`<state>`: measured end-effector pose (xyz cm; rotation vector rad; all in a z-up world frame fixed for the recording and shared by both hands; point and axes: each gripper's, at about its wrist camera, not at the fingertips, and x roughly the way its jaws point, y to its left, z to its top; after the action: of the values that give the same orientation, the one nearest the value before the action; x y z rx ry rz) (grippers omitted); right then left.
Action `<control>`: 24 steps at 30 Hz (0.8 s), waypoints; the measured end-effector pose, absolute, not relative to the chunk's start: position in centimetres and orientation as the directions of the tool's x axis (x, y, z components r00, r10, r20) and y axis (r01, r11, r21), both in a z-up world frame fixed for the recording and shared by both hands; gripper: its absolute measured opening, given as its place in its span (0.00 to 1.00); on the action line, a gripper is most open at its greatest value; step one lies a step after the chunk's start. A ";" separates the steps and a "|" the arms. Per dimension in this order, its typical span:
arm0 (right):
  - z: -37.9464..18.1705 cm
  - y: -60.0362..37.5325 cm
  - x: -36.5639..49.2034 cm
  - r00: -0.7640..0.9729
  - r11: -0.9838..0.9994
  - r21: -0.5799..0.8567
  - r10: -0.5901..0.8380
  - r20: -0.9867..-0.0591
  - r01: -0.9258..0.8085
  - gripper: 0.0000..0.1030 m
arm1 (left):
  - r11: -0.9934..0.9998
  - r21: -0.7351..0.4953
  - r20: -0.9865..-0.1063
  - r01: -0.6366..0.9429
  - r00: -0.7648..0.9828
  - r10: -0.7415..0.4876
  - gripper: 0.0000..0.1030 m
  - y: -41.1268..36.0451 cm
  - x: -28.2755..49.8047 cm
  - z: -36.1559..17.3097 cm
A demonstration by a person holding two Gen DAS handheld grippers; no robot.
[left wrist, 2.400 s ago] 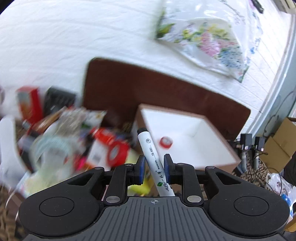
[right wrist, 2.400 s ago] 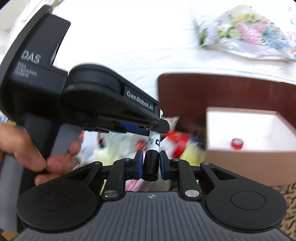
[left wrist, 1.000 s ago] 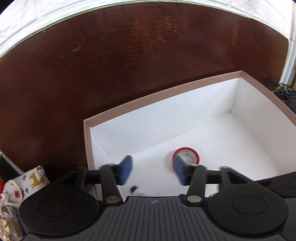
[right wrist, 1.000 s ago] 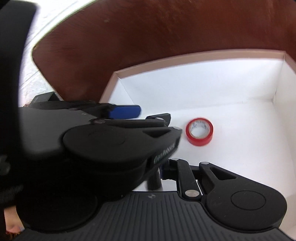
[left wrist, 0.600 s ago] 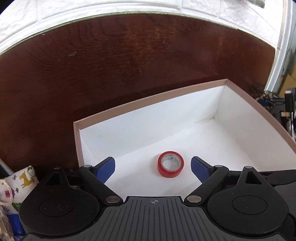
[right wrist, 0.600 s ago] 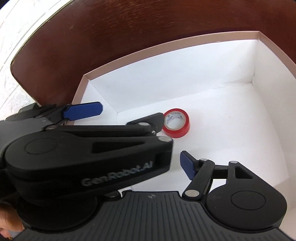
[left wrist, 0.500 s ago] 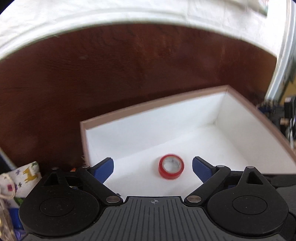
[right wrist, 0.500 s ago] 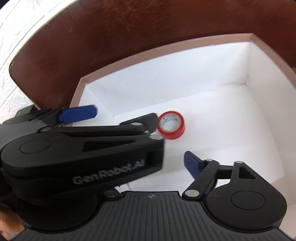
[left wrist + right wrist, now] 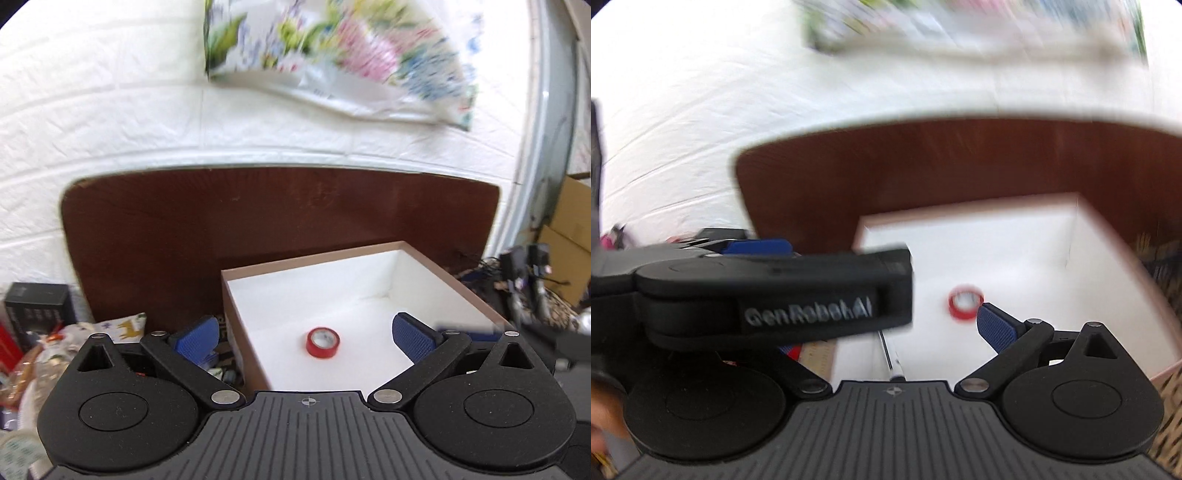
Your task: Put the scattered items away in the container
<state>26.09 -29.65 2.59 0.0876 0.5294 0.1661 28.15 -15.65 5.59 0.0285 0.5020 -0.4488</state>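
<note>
A white box with a brown rim (image 9: 236, 314) stands on the dark wooden table (image 9: 166, 236). A red tape roll (image 9: 323, 342) lies on the box floor. My left gripper (image 9: 304, 338) hovers in front of the box with its jaws opening wide and nothing between them. In the blurred right wrist view the left gripper (image 9: 827, 258) crosses the left half. My right gripper (image 9: 890, 336) is also opening and holds nothing; its left finger is hidden behind the left gripper. A thin pen-like item (image 9: 891, 356) lies in the box by its near wall, close to the tape roll (image 9: 966, 299).
Clutter lies left of the box: a black carton (image 9: 37, 306), a small printed pouch (image 9: 122, 326) and snack packets. A floral bag (image 9: 332, 55) hangs on the white brick wall. Cardboard boxes (image 9: 569, 236) and cables stand off the table's right end.
Both grippers have let go of the marker parts they held earlier, opened wide, and drawn back and up from the box, so the wall and the clutter show again.
</note>
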 end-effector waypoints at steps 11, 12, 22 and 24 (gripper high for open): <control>3.7 -23.0 14.4 0.906 0.941 -0.048 0.308 -0.289 -0.336 0.96 | 0.938 -0.123 -0.412 0.324 0.843 -0.345 1.00 -8.3 16.5 5.5; 3.3 -22.5 13.6 0.905 0.937 -0.049 0.318 -0.283 -0.345 0.96 | 0.942 -0.121 -0.415 0.314 0.846 -0.336 1.00 -7.8 15.6 5.1; -1.8 -17.5 6.9 0.855 0.900 0.002 0.415 -0.311 -0.436 0.96 | 0.949 -0.244 -0.479 0.200 0.826 -0.297 1.00 -1.4 9.5 -0.9; -2.7 -16.3 6.0 0.850 0.895 -0.013 0.418 -0.321 -0.445 0.96 | 0.945 -0.272 -0.486 0.179 0.823 -0.295 1.00 -0.3 9.0 -2.0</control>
<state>6.00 -16.30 -2.67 -0.0876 0.3177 0.4549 9.01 -0.34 -1.98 -0.2195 0.5499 -0.2544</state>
